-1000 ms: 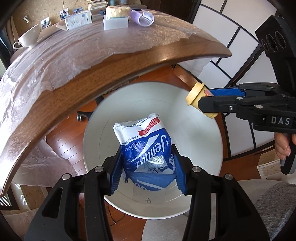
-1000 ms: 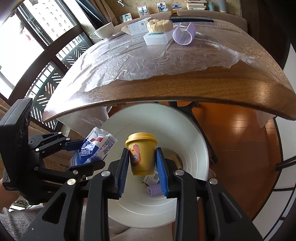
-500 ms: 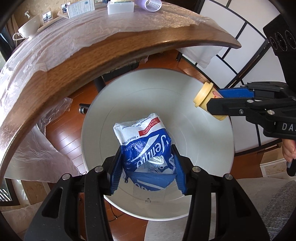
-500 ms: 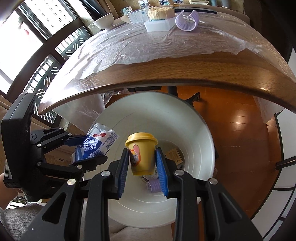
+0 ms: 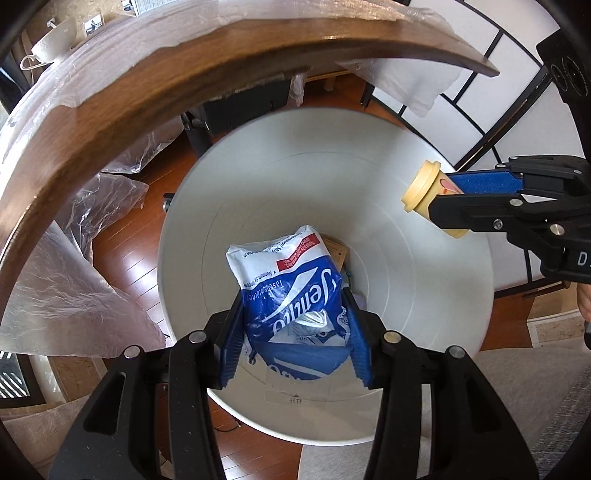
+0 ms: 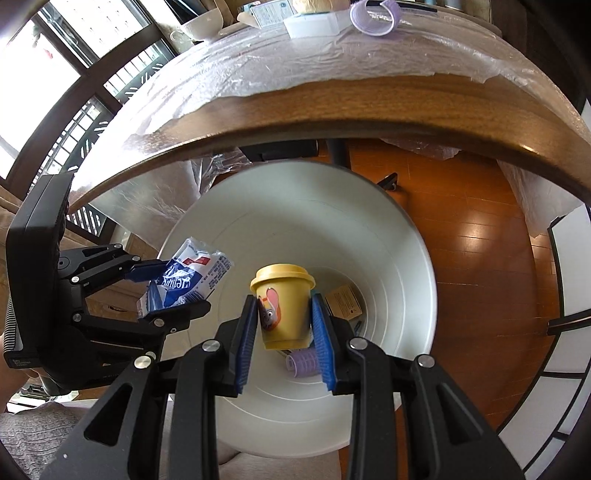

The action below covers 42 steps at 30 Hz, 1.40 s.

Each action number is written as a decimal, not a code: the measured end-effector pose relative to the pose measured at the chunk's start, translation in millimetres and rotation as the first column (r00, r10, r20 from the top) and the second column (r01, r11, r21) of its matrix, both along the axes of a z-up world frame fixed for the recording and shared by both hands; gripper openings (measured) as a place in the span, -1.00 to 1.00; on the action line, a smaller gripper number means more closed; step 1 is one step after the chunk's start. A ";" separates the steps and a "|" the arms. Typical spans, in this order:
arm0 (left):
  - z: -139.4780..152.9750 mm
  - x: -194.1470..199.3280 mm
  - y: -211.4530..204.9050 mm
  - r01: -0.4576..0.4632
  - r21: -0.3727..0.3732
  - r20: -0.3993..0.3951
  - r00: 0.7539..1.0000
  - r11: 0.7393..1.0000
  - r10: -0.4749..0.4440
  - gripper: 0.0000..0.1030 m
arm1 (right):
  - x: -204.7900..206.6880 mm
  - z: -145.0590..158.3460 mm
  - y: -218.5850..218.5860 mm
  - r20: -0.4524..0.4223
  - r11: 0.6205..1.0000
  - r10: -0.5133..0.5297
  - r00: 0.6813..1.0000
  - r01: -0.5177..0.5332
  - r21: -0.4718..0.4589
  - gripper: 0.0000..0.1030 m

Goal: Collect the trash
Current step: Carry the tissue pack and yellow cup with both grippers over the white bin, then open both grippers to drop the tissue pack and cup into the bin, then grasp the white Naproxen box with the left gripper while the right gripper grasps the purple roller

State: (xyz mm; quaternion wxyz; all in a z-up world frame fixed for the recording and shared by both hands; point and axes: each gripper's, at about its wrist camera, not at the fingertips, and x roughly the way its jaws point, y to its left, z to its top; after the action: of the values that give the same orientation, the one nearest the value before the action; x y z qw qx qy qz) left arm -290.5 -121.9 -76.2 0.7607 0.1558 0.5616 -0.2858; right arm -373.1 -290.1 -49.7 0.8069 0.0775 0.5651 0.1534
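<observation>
My left gripper (image 5: 293,314) is shut on a blue and white tissue packet (image 5: 291,280) and holds it over the open white trash bin (image 5: 424,177). My right gripper (image 6: 284,310) is shut on a small yellow lidded cup (image 6: 282,306) with a cartoon print, also above the bin (image 6: 388,229). In the left wrist view the cup (image 5: 424,194) hangs over the bin's right rim. In the right wrist view the packet (image 6: 192,277) hangs over the left rim. A purple hair roller (image 6: 301,363) and a brown card (image 6: 343,301) lie at the bin's bottom.
The wooden table edge (image 6: 332,107), covered with clear plastic, arches over the bin. On it stand a white cup (image 6: 199,22), a white box (image 6: 314,24) and a purple roller (image 6: 375,16). Loose plastic sheet (image 5: 74,288) hangs left of the bin. Wooden floor (image 6: 480,258) lies around it.
Both grippers have moved down and closer over the bin, which now fills more of each view. The table edge has shifted up. Both grips are unchanged.
</observation>
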 end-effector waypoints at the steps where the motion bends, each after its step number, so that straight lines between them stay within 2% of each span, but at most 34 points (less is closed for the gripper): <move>1: -1.4 0.2 -1.8 0.000 0.004 0.000 1.000 1.000 0.000 -0.04 | 0.9 -0.3 1.2 -0.002 1.000 0.002 1.000 -0.002 -0.004 -0.42; 9: -7.8 3.8 -3.3 0.007 0.011 -0.009 1.000 1.000 -0.007 -0.03 | -2.0 -5.0 3.9 -0.011 1.000 0.006 1.000 -0.007 -0.026 -0.42; 11: -7.3 4.6 -4.6 0.014 -0.004 -0.011 1.000 1.000 -0.014 0.08 | -2.8 -5.0 2.2 -0.015 1.000 0.002 1.000 -0.003 -0.024 -0.41; 12: -6.7 4.3 -4.2 0.014 -0.005 -0.006 1.000 1.000 -0.014 0.40 | -3.3 -3.8 1.2 -0.011 1.000 -0.006 1.000 0.006 -0.029 -0.31; 13: -4.4 4.2 -4.7 0.010 0.000 0.013 1.000 1.000 -0.010 0.59 | -3.9 -1.7 -0.7 -0.001 0.999 -0.029 1.000 0.029 -0.046 -0.12; 14: -1.6 4.2 -4.2 0.009 -0.005 0.029 1.000 1.000 -0.009 0.72 | -5.1 2.2 -3.5 0.017 0.996 -0.059 0.998 0.060 -0.060 0.38; 15: 2.1 3.6 -3.2 0.015 -0.025 0.039 0.999 1.000 -0.014 0.72 | -5.9 5.3 -5.8 0.030 0.995 -0.074 0.997 0.076 -0.059 0.52; 19: 20.6 5.5 2.7 -0.009 -0.080 0.039 0.999 0.997 0.012 0.72 | -7.8 28.9 -17.3 0.091 0.989 -0.132 0.987 0.136 -0.048 0.54; 22: 57.9 10.0 15.7 -0.046 -0.190 0.069 0.996 0.981 0.060 0.72 | -10.3 59.0 -21.0 0.200 0.982 -0.147 0.969 0.167 -0.087 0.74; 23: 75.3 12.4 21.7 -0.052 -0.240 0.091 0.993 0.969 0.076 0.73 | -10.2 70.6 -21.2 0.252 0.976 -0.153 0.956 0.187 -0.116 0.89; 25: 106.5 17.0 30.2 -0.061 -0.301 0.166 0.979 0.952 0.116 0.98 | -8.9 94.2 -19.0 0.382 0.958 -0.148 0.912 0.228 -0.174 0.92; 26: 122.2 19.9 34.6 -0.070 -0.324 0.227 0.963 0.943 0.149 0.97 | -6.0 102.9 -17.6 0.433 0.949 -0.141 0.890 0.246 -0.198 0.92; 28: 147.7 35.2 39.4 -0.105 -0.325 0.354 0.908 0.940 0.223 0.97 | 8.0 113.8 -18.9 0.472 0.947 -0.127 0.872 0.249 -0.205 0.92; 30: 154.8 62.3 38.2 -0.140 -0.282 0.402 0.881 0.949 0.249 0.98 | 29.1 116.5 -21.8 0.463 0.954 -0.129 0.877 0.237 -0.182 0.92; 33: 154.8 107.2 32.2 -0.211 -0.222 0.391 0.875 0.952 0.285 0.98 | 64.1 115.8 -23.3 0.430 0.967 -0.128 0.894 0.208 -0.146 0.92; 37: 157.5 168.2 22.5 -0.223 -0.248 0.373 0.876 0.943 0.306 0.98 | 103.6 107.6 -30.6 0.402 0.975 -0.136 0.906 0.194 -0.110 0.92; 42: 146.8 229.2 6.8 -0.258 -0.201 0.360 0.877 0.945 0.317 0.97 | 145.6 97.5 -28.7 0.393 0.976 -0.130 0.910 0.188 -0.112 0.92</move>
State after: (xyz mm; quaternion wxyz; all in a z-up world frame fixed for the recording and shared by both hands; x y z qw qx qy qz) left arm -61.3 -115.1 70.6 0.9000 0.0673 0.3942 -0.1735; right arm -227.4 -318.8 47.8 0.9151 0.0319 0.3979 0.0569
